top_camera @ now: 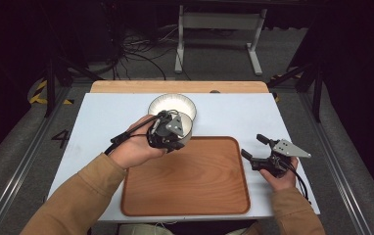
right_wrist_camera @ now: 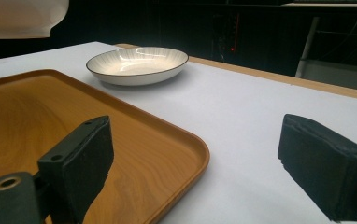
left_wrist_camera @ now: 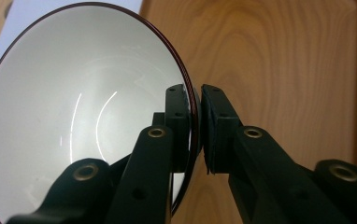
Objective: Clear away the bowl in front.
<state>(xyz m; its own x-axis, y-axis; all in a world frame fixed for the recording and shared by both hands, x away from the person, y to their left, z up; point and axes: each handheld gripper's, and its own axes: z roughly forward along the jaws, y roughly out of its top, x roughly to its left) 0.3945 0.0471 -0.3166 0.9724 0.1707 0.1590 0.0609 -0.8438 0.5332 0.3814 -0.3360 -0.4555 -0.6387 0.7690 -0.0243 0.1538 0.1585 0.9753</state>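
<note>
- Right tool (top_camera: 256, 148) waits released beside the brown wooden tray (top_camera: 195, 191), jaws spread.
- Left tool (left_wrist_camera: 196, 121) is clenched on the rim of the white dark-rimmed bowl (left_wrist_camera: 74, 116), aloft over the tray's far corner; lower it level.
- Striped white plate (right_wrist_camera: 137, 65) sits beyond on the desk (right_wrist_camera: 260, 116).

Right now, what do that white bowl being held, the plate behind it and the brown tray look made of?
The bowl looks like glazed ceramic: glossy white with bright reflections and a thin dark rim. The plate seems the same, with fine lines and a dark edge. The tray shows wood grain under a smooth satin finish; real wood or a print, I cannot tell.
</note>
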